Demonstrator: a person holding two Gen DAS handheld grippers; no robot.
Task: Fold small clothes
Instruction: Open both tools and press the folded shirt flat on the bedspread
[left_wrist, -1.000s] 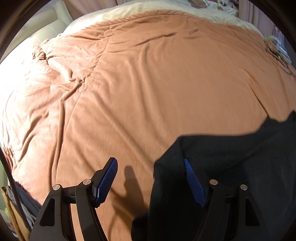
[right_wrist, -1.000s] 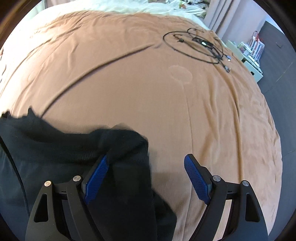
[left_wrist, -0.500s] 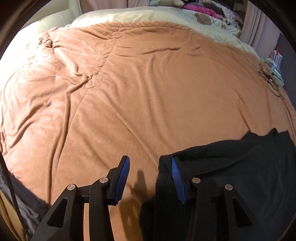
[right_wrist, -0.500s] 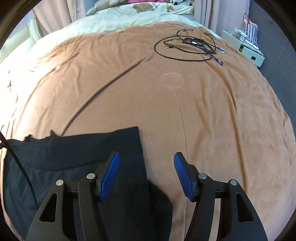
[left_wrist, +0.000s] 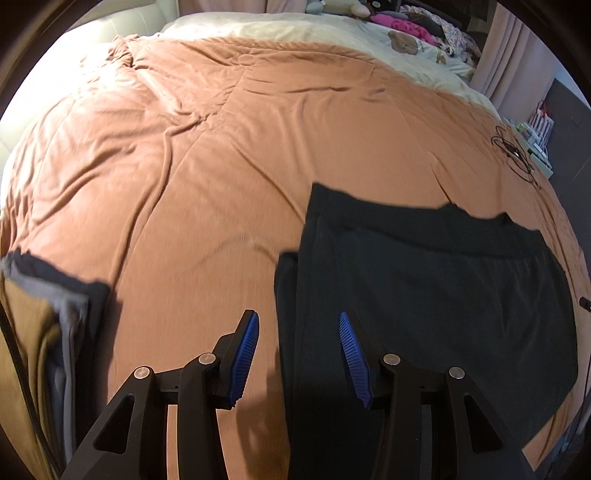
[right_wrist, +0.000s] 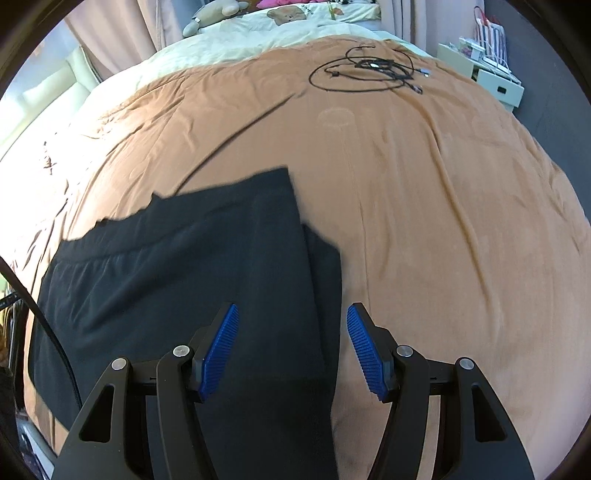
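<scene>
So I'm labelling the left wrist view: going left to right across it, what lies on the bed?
Stack of folded grey and tan clothes → bare stretch of the orange-brown quilted bedspread → flat black knit garment → tangle of thin black cables at the far right edge.

My black garment runs under both sets of my fingers and off the bottom edge of each view, so its near hem is hidden from me. Left of the garment, a stack of folded clothes is cut by the frame and smeared by blur. Beyond the garment, the coiled black cable ends in plugs too small to identify. Farther still, the plush toys are clipped at the top.
</scene>
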